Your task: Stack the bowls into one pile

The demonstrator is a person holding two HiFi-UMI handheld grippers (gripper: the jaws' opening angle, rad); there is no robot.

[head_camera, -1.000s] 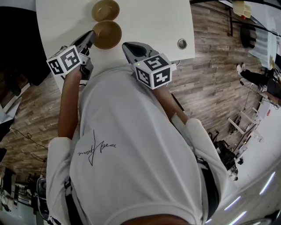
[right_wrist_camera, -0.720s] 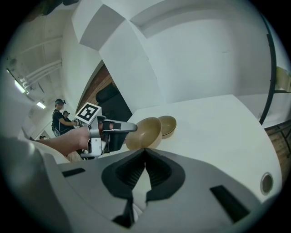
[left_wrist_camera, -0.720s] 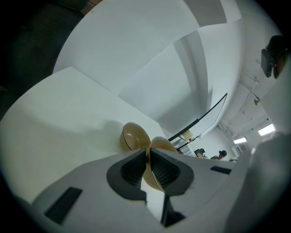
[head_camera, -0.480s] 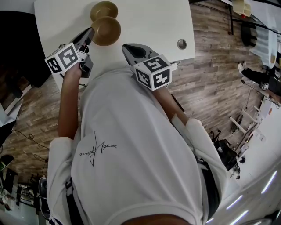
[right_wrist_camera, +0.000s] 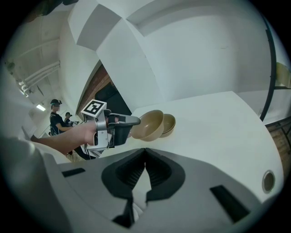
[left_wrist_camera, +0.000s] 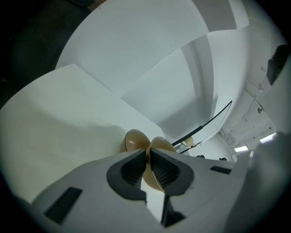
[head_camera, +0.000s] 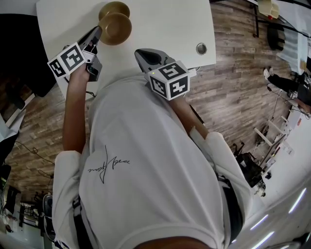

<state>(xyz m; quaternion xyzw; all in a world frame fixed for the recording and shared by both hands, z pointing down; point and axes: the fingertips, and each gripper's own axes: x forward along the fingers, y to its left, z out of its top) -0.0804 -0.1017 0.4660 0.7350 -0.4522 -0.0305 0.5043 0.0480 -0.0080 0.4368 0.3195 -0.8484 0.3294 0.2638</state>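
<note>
Since the earlier frame, the carried bowl [head_camera: 116, 28] is shifting toward the second bowl [head_camera: 112, 7] at upper left. The left gripper [head_camera: 96, 34] is pinching its rim; the right gripper [head_camera: 138, 51] is idling closed, empty. Centre before lowering.

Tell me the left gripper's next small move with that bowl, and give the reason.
Probably shift the left gripper a little farther forward, so its tan bowl sits squarely above the second bowl. The jaws pinch the held bowl's rim, and in the head view it only partly overlaps the other one, so lowering it now would likely land it off-centre.
</note>
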